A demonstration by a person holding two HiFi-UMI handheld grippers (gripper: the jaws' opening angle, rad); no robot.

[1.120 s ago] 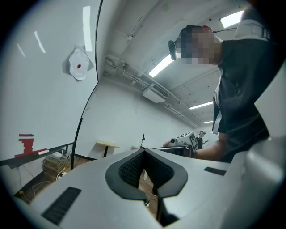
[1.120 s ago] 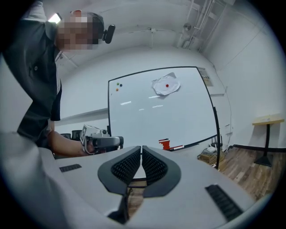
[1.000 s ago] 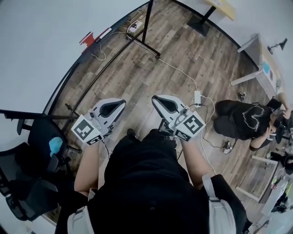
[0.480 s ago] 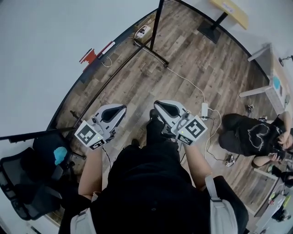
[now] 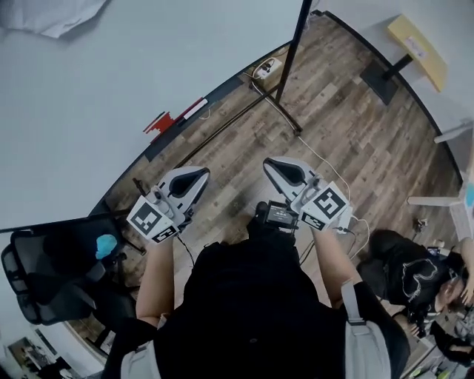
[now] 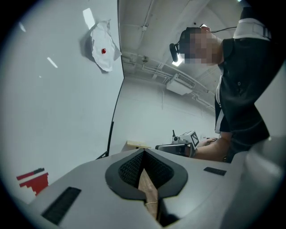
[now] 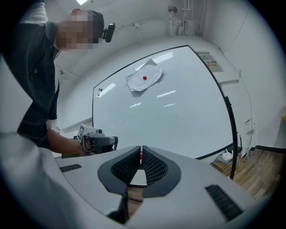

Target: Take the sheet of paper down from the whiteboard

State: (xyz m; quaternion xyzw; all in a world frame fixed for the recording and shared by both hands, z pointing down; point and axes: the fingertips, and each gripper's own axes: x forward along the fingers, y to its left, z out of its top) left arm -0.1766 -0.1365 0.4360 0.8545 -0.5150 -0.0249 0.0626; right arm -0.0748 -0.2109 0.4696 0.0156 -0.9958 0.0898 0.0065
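Note:
A crumpled white sheet of paper hangs high on the whiteboard, pinned by a red magnet. The sheet also shows in the left gripper view, and the right gripper view has the sheet up at centre. My left gripper is held level in front of the board, shut and empty. My right gripper is beside it, also shut with nothing between its jaws. Both are well below the sheet and apart from the board.
A red eraser sits at the board's lower edge. The board's black stand leg and a power strip with cables are on the wood floor. A black chair is at left, and a seated person at lower right.
Both grippers, still shut, have travelled forward towards the whiteboard. The sheet has come into the head view at top left, and the seated person has slid to the lower right.

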